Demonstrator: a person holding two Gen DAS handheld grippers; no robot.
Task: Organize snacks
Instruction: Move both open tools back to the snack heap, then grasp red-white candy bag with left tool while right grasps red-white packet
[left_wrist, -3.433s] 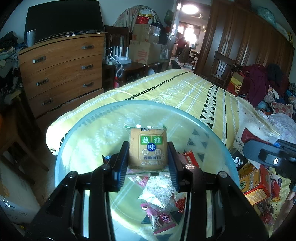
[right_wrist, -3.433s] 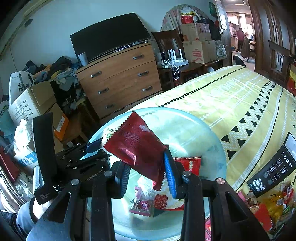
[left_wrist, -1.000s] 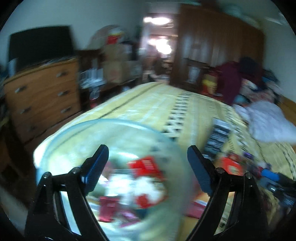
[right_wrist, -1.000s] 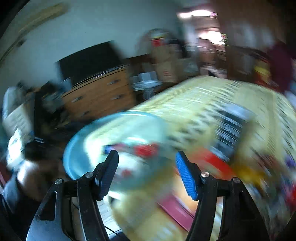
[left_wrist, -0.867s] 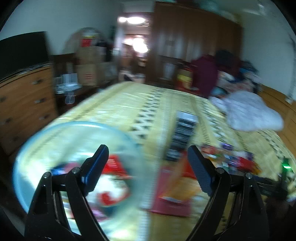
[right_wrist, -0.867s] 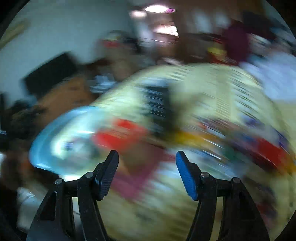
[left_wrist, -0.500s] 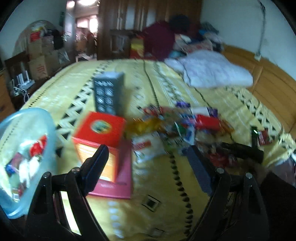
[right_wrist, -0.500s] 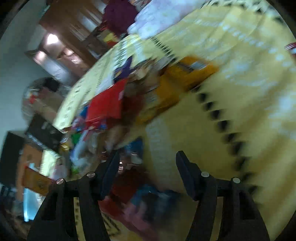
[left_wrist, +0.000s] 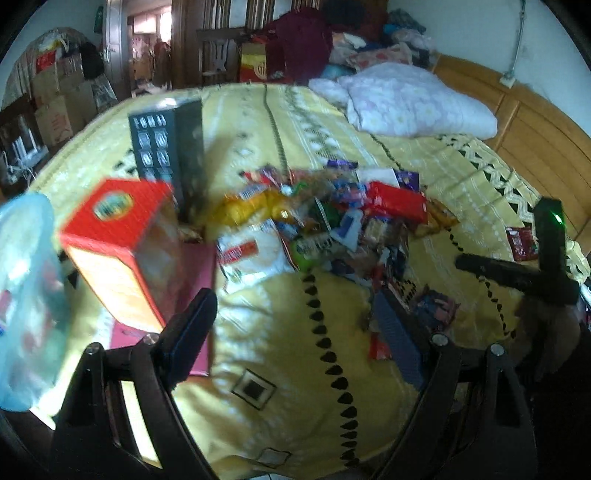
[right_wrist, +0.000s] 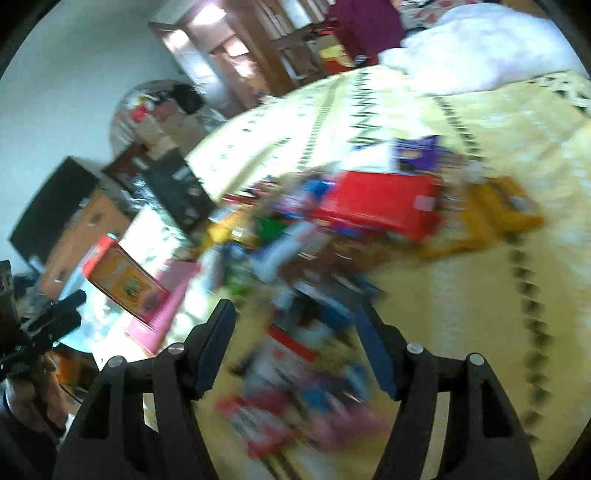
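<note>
Left wrist view: left gripper (left_wrist: 295, 328) jaws spread wide, nothing between them, over the yellow bed cover (left_wrist: 280, 391). Snack pile (left_wrist: 332, 221) lies farther out, mid-bed. Red box (left_wrist: 118, 240) and black box (left_wrist: 166, 147) stand left of the pile; blue bowl (left_wrist: 22, 288) at far left edge; white pillow (left_wrist: 413, 99) far right.

Right wrist view, blurred: right gripper (right_wrist: 295, 347) jaws have just been opening, empty, above near packets of the snack pile (right_wrist: 332, 236). Red box (right_wrist: 122, 280) left.
</note>
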